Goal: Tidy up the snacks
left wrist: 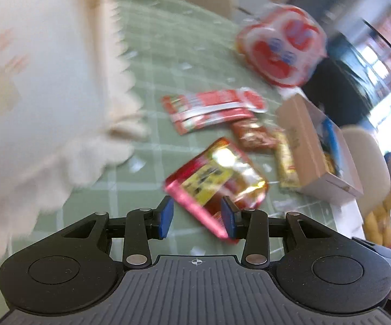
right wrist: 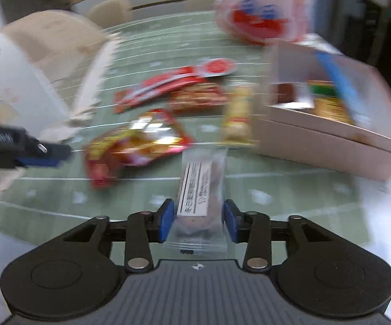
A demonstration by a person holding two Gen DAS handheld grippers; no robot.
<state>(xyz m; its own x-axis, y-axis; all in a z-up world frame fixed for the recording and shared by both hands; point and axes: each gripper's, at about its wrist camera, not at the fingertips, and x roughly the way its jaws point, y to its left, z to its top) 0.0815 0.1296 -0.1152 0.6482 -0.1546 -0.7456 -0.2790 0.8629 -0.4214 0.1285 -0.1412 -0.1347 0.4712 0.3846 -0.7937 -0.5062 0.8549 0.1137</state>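
Both pretty blurry: the left hand-held gripper (left wrist: 196, 218) is held wide over a shiny red packet (left wrist: 217, 182), the right hand-held gripper (right wrist: 198, 220) spread around a clear-wrapped snack (right wrist: 199, 205) on the table (right wrist: 290, 189).

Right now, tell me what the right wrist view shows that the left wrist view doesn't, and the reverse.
Right wrist only: a clear packet with a white label between the right gripper fingers, and the left gripper from the side. Left wrist only: the left gripper open around a corner of the shiny red pouch. Both: that pouch, the red sticks, the round red bag, the box, the green tablecloth.
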